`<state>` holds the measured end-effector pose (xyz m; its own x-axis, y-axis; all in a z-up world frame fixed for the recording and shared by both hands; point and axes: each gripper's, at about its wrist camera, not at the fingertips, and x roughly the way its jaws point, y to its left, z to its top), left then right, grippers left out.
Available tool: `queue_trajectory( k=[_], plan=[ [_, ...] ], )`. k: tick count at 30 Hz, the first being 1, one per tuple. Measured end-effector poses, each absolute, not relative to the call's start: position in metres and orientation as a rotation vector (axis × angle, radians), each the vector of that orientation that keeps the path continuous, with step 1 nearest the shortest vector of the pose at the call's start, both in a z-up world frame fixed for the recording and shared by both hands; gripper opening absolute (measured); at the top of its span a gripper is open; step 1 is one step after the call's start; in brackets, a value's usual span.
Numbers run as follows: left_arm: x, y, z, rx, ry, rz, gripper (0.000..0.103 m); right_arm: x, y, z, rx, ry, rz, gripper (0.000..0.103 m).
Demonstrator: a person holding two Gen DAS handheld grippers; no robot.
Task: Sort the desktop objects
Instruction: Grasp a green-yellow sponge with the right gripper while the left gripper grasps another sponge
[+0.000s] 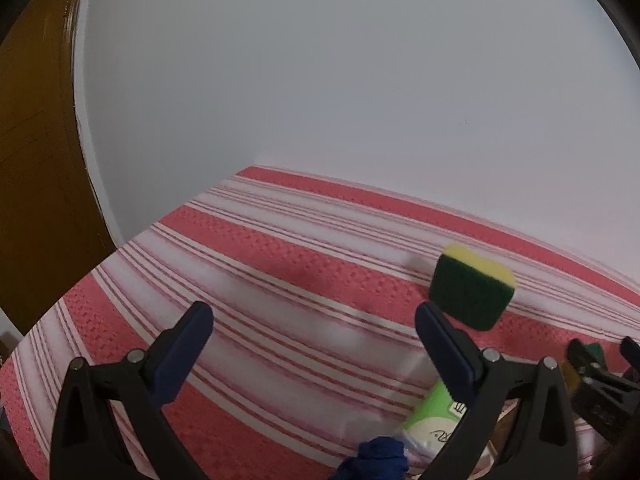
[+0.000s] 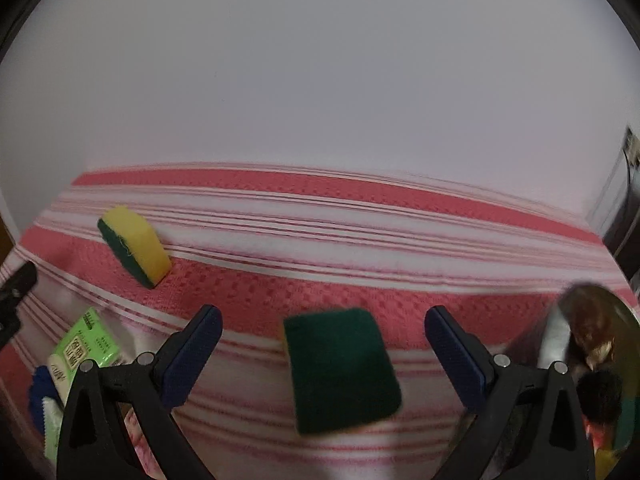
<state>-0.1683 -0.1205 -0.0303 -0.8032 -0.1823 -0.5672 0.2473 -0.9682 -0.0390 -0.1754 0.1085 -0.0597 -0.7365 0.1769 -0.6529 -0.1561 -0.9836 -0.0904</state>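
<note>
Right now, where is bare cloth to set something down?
Free: the striped tablecloth beyond the green-side-up sponge, to the wall, right of the tilted sponge. Crowded: the near left around the green tissue pack, and the cluttered right edge.

Right edge blurs a brown-and-dark object (image 2: 596, 344) — unidentifiable — tissue pack (image 1: 434, 420) partly hidden.

Both views are lit evenly by soft, diffuse indoor light; the source cannot be told. The white wall (image 1: 360, 80) reads flat grey without glare. Fisheye distortion bends the striped tablecloth (image 2: 360, 272) into arcs, and black vignetting fills the corners. Motion blur softens the green sponge (image 2: 340, 368) in the right wrist view and the cloth stripes in both. A faint shadow lies beside the far sponge (image 1: 472, 292)
</note>
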Motion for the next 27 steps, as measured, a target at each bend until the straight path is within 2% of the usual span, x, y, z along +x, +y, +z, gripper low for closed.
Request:
queue_trajectory(
  k=[4, 7, 9, 12, 13, 16, 19, 24, 27],
  plan=[
    [-0.169, -0.123, -0.03, 0.858, 0.182, -2.781, 0.102, -0.198, 0.105, -0.078, -1.231, -0.106, 2.658, 0.102],
    [-0.17, -0.122, -0.03, 0.858, 0.175, -2.788, 0.102, -0.197, 0.119, -0.083, -1.31, 0.026, 2.66, 0.096],
    [-0.17, -0.121, -0.03, 0.853, 0.164, -2.794, 0.102, -0.195, 0.123, -0.083, -1.329, 0.073, 2.675, 0.089],
    [-0.169, -0.12, -0.029, 0.847, 0.16, -2.806, 0.102, -0.191, 0.118, -0.077, -1.327, 0.062, 2.707, 0.052],
    [-0.171, -0.121, -0.029, 0.846, 0.165, -2.811, 0.102, -0.19, 0.118, -0.077, -1.328, 0.068, 2.714, 0.052],
    [-0.171, -0.125, -0.03, 0.843, 0.208, -2.831, 0.102, -0.183, 0.125, -0.072, -1.329, 0.268, 2.851, 0.052],
    [-0.169, -0.127, -0.028, 0.825, 0.26, -2.856, 0.102, -0.169, 0.128, -0.053, -1.174, 0.361, 2.987, 0.052],
    [-0.171, -0.115, -0.021, 0.836, 0.344, -2.947, 0.102, -0.139, 0.133, -0.018, -0.795, 0.321, 3.107, 0.053],
    [-0.181, -0.094, -0.01, 0.892, 0.341, -2.998, 0.102, -0.133, 0.142, -0.012, -0.701, 0.291, 3.065, 0.053]
  ],
)
